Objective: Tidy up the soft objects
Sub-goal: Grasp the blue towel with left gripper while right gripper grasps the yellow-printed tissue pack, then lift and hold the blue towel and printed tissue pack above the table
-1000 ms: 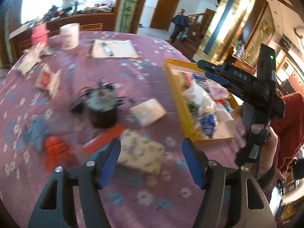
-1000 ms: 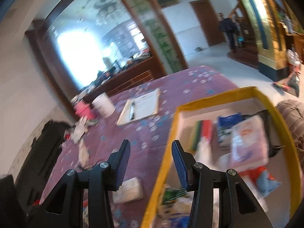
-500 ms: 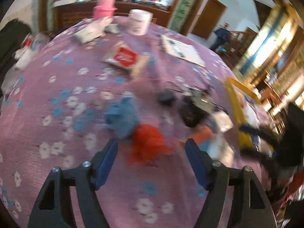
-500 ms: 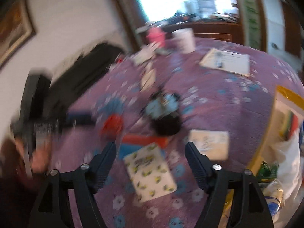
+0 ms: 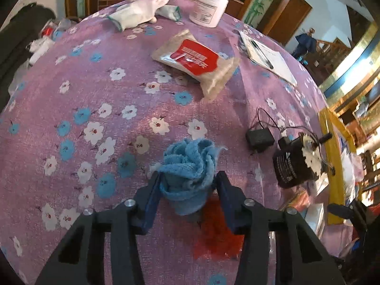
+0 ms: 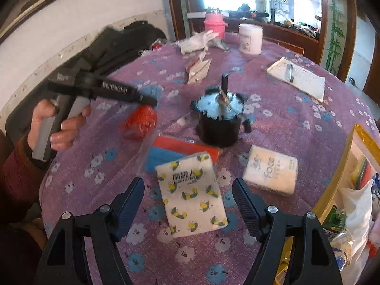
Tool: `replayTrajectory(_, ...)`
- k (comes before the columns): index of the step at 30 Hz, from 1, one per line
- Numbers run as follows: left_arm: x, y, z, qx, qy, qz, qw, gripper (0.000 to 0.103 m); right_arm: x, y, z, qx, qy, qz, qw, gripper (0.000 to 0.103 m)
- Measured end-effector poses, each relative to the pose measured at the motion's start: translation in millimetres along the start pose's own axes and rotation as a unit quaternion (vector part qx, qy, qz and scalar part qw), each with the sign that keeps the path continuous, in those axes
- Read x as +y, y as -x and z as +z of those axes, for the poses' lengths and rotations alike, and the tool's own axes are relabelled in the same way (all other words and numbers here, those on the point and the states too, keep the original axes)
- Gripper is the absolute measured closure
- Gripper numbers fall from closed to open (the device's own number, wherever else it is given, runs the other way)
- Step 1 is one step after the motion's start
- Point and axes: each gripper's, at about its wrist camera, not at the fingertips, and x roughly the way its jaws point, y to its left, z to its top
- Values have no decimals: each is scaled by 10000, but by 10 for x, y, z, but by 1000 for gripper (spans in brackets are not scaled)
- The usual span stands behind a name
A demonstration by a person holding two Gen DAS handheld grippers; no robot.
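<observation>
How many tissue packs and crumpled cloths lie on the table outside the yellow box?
Tissue packs: 2 (lemon-print pack, white pack)
Crumpled cloths: 2 (blue cloth, red cloth)
Total: 4

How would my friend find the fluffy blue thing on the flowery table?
Look at the purple flowered tablecloth, near its front edge. The crumpled blue cloth sits between the closing left gripper fingers, beside a red cloth. It is the only fluffy blue bundle.
</observation>
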Motion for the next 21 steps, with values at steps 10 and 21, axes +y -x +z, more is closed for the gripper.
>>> replayTrajectory(10, -24, 362, -48, -890, -122, -332, 9954, 65, 90, -13, -10, -60, 188, 216, 9996, 45)
replayTrajectory(21, -364, 465, -231, -1338, -808, -122, 9876, 65, -289, 408, 127, -1459, -992, -82, 9843, 45)
